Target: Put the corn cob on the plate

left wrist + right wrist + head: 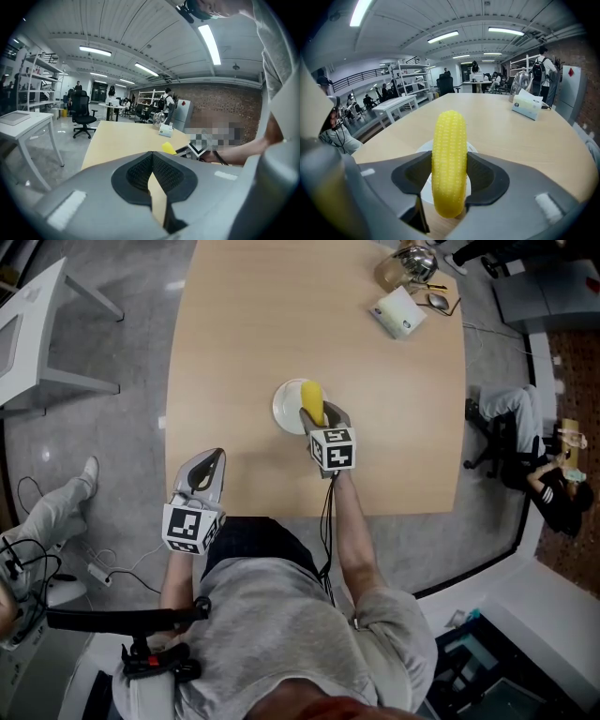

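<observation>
A yellow corn cob (312, 401) is clamped between the pads of my right gripper (319, 414), held just over the near side of a small white plate (281, 409) in the middle of the wooden table. In the right gripper view the corn cob (449, 154) stands lengthwise between the jaws of that gripper (450, 183), with the plate (424, 190) showing beneath it. My left gripper (212, 461) hovers at the table's near left edge with nothing in it. In its own view, the left gripper (151, 172) has its pads meeting at the tips.
A tissue box (401, 312) and a glass jar (412, 262) stand at the table's far right corner. A white side table (28, 324) stands off to the left on the floor. A seated person (548, 479) and an office chair are at the right.
</observation>
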Demonstrator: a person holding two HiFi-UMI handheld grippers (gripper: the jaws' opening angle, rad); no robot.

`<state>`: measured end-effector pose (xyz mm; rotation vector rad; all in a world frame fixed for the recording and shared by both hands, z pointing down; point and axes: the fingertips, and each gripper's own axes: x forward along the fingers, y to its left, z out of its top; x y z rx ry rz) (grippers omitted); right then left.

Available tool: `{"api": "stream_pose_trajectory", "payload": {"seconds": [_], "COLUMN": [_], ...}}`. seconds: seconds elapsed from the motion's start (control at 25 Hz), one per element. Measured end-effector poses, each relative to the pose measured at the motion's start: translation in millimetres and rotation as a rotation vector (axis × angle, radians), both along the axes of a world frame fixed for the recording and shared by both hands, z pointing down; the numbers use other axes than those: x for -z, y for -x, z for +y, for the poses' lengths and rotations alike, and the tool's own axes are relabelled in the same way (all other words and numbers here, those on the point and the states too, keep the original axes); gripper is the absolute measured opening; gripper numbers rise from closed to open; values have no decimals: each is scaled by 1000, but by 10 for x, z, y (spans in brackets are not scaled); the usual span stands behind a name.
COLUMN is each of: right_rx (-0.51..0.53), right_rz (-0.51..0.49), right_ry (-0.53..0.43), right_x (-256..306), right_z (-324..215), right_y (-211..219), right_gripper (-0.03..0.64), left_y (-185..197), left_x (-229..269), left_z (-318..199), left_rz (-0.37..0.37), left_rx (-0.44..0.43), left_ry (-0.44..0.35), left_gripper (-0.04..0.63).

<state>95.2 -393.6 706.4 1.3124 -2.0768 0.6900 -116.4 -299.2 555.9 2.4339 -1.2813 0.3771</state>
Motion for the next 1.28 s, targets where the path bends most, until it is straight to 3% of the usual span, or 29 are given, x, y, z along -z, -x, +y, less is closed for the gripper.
{"api": "stream_pose_trajectory", "payload": {"seconds": [1.28], "right_rx": [54], "right_rz": [62], "right_ry": [125], "right_x": [-261], "right_z": [-123], "right_y": [148], "right_gripper": [233], "left_y": [50], "left_x": [34], "left_z": [-196], "left_rz": [4], "left_rx": [25], "left_ry": [-4], "left_gripper": [20]}}
